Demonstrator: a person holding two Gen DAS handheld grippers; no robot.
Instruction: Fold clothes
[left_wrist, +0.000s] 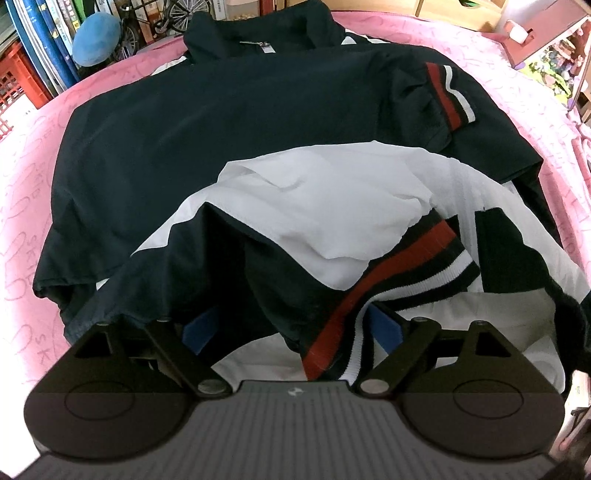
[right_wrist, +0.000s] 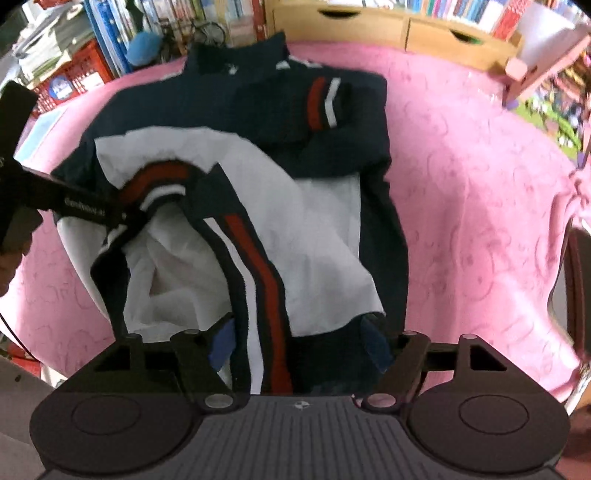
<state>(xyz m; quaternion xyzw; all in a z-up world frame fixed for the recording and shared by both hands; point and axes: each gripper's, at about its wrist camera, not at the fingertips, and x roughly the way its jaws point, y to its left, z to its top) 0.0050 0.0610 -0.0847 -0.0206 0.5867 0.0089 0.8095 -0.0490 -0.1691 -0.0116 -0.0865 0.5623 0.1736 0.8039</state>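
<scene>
Tilting steeply down, left gripper (left_wrist: 291, 328), jacket hem (left_wrist: 332, 332)

My way forward is blocked by the jacket (right_wrist: 258, 192) heaped across the middle of the frame, its hem bunched between my right gripper's (right_wrist: 301, 347) fingers. The pink bedspread (right_wrist: 480, 192) lies bare on the right of the frame. My left gripper (right_wrist: 122, 218) crosses the left edge. Shelves of books (right_wrist: 110, 33) and a wooden drawer unit (right_wrist: 406, 29) close off the top.

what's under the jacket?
Pink bedspread shows all around the jacket; the part beneath it is covered, so anything else there can't be seen.
</scene>
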